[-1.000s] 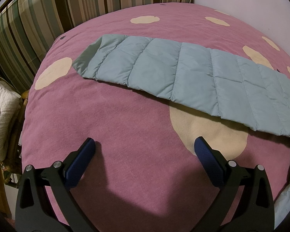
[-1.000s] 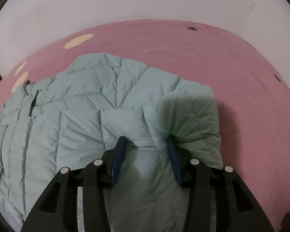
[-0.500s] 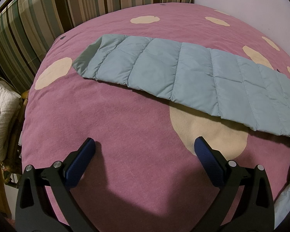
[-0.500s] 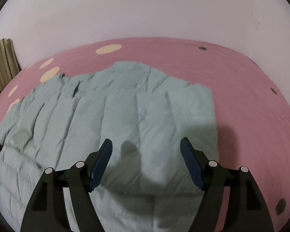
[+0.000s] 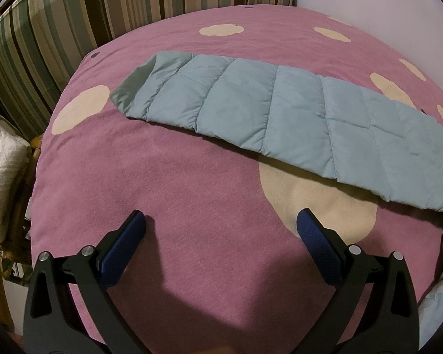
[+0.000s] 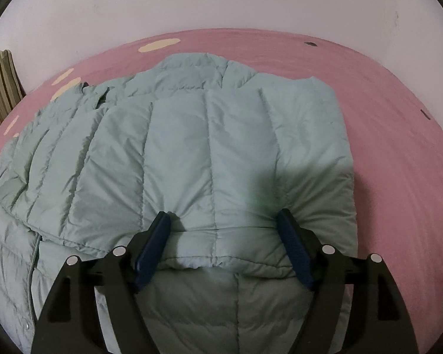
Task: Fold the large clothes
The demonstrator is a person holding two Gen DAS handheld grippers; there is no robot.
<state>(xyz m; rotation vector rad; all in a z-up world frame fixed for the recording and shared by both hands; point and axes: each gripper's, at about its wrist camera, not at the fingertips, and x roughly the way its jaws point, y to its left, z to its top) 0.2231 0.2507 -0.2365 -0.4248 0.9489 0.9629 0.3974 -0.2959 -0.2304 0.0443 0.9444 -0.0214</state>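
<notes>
A pale blue quilted puffer jacket (image 6: 192, 147) lies on the pink dotted bed (image 5: 192, 191), one sleeve folded across. The right hand-held gripper (image 6: 224, 221) is opening over that sleeve, pads clear; the left hand-held gripper (image 5: 221, 221), spread, hovers beside the other outstretched sleeve (image 5: 265, 109).

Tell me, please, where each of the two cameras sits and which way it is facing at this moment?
Left wrist: on the left claw, angled down at the pink bedspread and a flat-lying sleeve of the puffer jacket; its two spread fingers show, nothing between them.
Right wrist: on the right claw, angled down at the jacket's folded body, toward the wall; its opening fingers show, straddling a jacket fold.
Shared: the same jacket, bedspread and striped curtain.
</notes>
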